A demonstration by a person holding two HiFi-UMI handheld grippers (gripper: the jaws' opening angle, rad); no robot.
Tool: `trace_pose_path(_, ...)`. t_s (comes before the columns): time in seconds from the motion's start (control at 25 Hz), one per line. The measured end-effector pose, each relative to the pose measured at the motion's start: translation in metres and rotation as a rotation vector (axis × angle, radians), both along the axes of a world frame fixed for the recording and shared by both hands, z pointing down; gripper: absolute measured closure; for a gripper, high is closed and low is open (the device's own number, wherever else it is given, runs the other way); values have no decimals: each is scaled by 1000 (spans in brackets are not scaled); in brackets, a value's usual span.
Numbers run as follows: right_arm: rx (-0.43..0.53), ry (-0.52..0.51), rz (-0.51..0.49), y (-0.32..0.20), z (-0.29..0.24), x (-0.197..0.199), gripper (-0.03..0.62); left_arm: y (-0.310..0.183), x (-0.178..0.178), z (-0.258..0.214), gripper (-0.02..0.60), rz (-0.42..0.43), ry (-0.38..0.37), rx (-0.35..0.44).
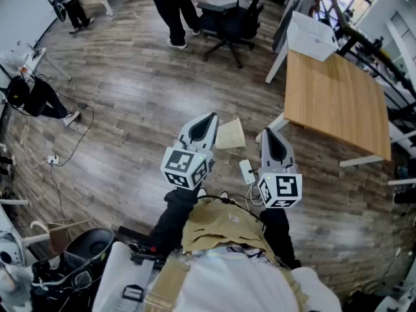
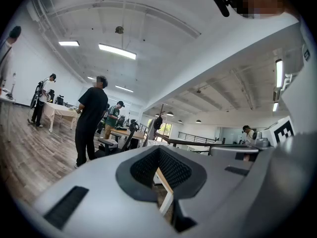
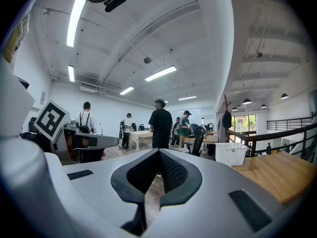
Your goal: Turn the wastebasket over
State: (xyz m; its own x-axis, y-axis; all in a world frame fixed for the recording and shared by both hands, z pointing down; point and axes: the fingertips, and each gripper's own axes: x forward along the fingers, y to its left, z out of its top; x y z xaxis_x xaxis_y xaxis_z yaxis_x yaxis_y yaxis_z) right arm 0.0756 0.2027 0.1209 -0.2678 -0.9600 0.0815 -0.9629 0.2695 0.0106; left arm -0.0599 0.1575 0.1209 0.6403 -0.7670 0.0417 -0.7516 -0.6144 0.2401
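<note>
Left hand-held gripper: clenched on nothing, held level.
Right hand-held gripper: also clenched, empty, level.
Wastebasket: beige mesh; we see it lying on its side on the wood floor, between both gripper tips in the head view, held by neither.
Counter: wooden, to the right, with a white basket on its far end.
</note>
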Motion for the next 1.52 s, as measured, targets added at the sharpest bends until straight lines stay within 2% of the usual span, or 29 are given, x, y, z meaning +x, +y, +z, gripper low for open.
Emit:
trace_pose_path(0.8, -38, -26, -21, 16, 24, 32, 574, 19, 33, 20, 580, 3, -23, -33)
trace_pose_path(1.04, -112, -47, -13, 7, 61, 46, 572, 14, 29, 51, 580, -22, -37, -99)
trace_pose_path(1.28, -205, -35, 3, -30, 104, 42, 572, -23, 19, 92, 580, -21, -34, -187)
trace_pose_path(1.52, -227, -23, 29, -111, 110, 31, 572, -114, 21, 105, 580, 29, -9, -215)
